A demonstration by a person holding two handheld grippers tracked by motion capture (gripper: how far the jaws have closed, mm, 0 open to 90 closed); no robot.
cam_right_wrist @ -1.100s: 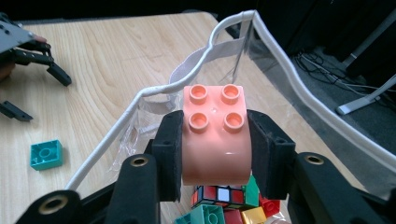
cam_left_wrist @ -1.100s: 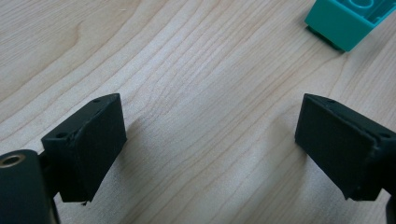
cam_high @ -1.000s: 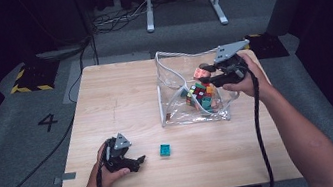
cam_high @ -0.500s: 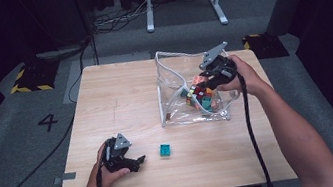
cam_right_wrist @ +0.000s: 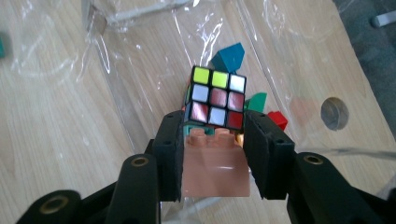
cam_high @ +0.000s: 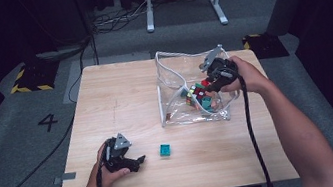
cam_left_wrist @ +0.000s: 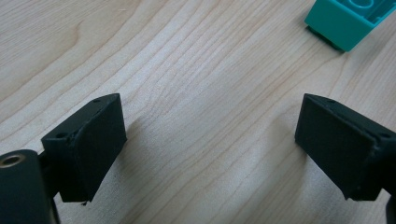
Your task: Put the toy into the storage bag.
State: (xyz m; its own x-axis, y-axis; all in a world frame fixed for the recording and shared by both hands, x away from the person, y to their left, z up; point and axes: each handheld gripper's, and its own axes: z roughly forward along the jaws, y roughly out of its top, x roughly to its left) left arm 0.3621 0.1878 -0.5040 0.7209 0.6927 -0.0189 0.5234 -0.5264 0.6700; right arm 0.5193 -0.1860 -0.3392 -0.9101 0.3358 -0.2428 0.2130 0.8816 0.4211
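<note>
A pale wooden table [cam_high: 121, 105] carries a clear plastic zip bag [cam_high: 172, 80] on its far right part, its mouth facing the person's right hand. Inside the bag lies a heap of small toys, among them a multicoloured twist-puzzle cube [cam_right_wrist: 216, 97] with yellow, white and red stickers, a dark teal block [cam_right_wrist: 229, 57], a green piece [cam_right_wrist: 257, 101] and a small red brick [cam_right_wrist: 278, 120]. The right gripper [cam_right_wrist: 214, 156] reaches into the bag's mouth just in front of the cube, its two black jaws clamped on a salmon-pink studded building brick [cam_right_wrist: 215, 168] that sits squarely between the pads. Near the table's front edge, well apart from the bag, the left gripper [cam_high: 134, 162] rests low over the wood with its jaws spread wide and nothing between them. A small turquoise building brick [cam_high: 165, 150] lies on the table just beside that gripper's tips.
</note>
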